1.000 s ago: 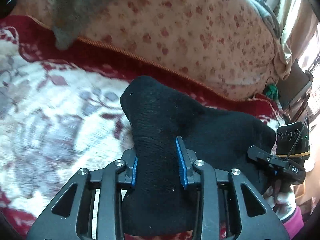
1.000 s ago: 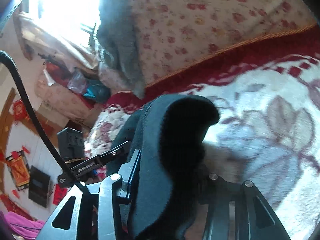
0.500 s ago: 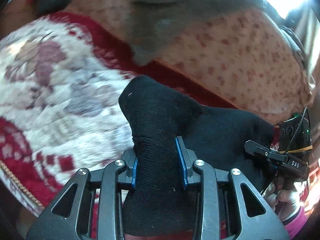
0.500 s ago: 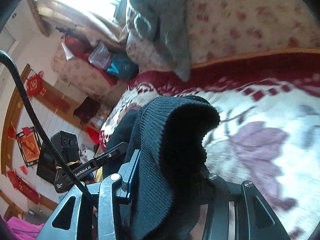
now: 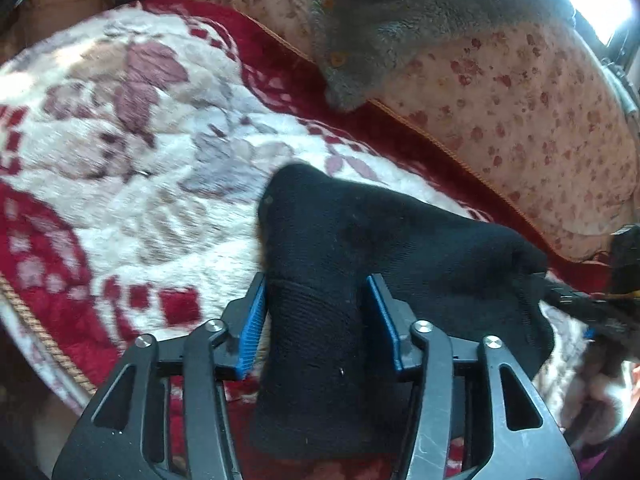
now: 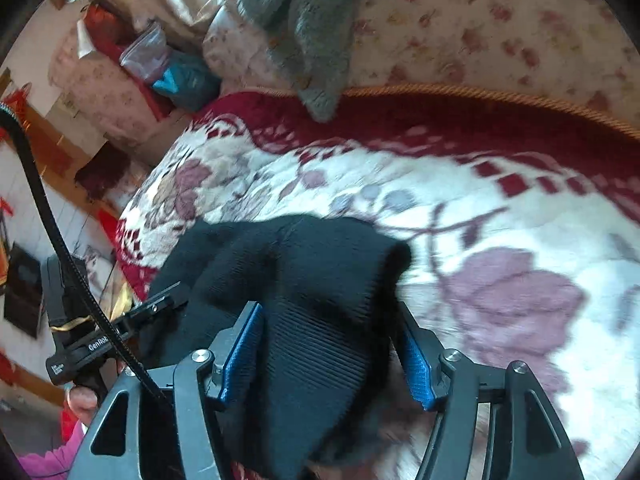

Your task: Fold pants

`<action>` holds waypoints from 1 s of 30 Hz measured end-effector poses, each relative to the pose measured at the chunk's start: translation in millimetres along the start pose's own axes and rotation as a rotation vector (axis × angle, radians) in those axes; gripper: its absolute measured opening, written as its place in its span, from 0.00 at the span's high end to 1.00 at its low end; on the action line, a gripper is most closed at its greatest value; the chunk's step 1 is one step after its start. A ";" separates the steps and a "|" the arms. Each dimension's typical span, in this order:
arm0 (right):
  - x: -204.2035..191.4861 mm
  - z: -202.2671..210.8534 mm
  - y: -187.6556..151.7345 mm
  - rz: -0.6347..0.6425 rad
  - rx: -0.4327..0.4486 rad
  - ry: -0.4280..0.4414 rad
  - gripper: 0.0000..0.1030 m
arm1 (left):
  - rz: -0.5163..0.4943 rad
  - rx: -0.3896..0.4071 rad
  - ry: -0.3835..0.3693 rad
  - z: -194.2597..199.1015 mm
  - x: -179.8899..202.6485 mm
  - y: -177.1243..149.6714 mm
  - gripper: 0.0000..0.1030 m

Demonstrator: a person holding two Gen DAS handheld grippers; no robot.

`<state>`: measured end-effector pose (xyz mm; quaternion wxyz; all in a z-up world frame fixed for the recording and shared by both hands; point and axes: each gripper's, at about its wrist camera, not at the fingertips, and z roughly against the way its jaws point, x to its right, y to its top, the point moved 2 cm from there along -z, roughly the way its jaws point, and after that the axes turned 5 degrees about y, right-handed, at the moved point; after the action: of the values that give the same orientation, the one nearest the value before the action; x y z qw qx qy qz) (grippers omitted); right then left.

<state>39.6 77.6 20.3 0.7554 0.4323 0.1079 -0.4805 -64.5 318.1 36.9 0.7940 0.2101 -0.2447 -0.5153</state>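
Observation:
The black knit pants (image 5: 360, 248) hang bunched between my two grippers above a red and white floral blanket (image 5: 132, 152). My left gripper (image 5: 316, 320) has its blue pads on either side of a thick fold of the pants, with a small gap at each pad. My right gripper (image 6: 332, 344) stands wider, and the ribbed black fabric (image 6: 316, 280) lies loosely between its pads. The right gripper also shows at the right edge of the left wrist view (image 5: 592, 308). The left gripper shows at the left of the right wrist view (image 6: 104, 344).
A floral quilt bundle (image 5: 520, 92) lies along the far side of the blanket, with a grey fleece garment (image 5: 384, 28) draped over it. The blanket's corded edge (image 5: 44, 340) drops off at the lower left. Room clutter (image 6: 132, 68) lies beyond the bed.
Both grippers have swung with the pants across the blanket, toward its open floral part. The right gripper's jaws have spread wider and the fabric sits looser in them. The left jaws have eased apart slightly.

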 end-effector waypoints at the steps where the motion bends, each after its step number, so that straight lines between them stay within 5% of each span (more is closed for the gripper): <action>1: -1.6 11.3 -0.7 0.016 0.021 0.000 0.39 | -0.007 0.019 0.025 5.3 1.1 0.2 0.52; 11: -65.2 45.1 -9.2 0.178 0.165 -0.079 0.33 | -0.077 0.193 0.168 55.0 27.8 -8.8 0.51; 30: -83.8 22.7 -31.1 0.160 0.120 -0.075 0.32 | -0.067 0.186 0.183 62.1 43.4 -26.3 0.51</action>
<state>-34.7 108.2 65.4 0.7676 0.4657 0.0155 -0.4400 -105.7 263.1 78.1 0.7723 0.3371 -0.2109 -0.4955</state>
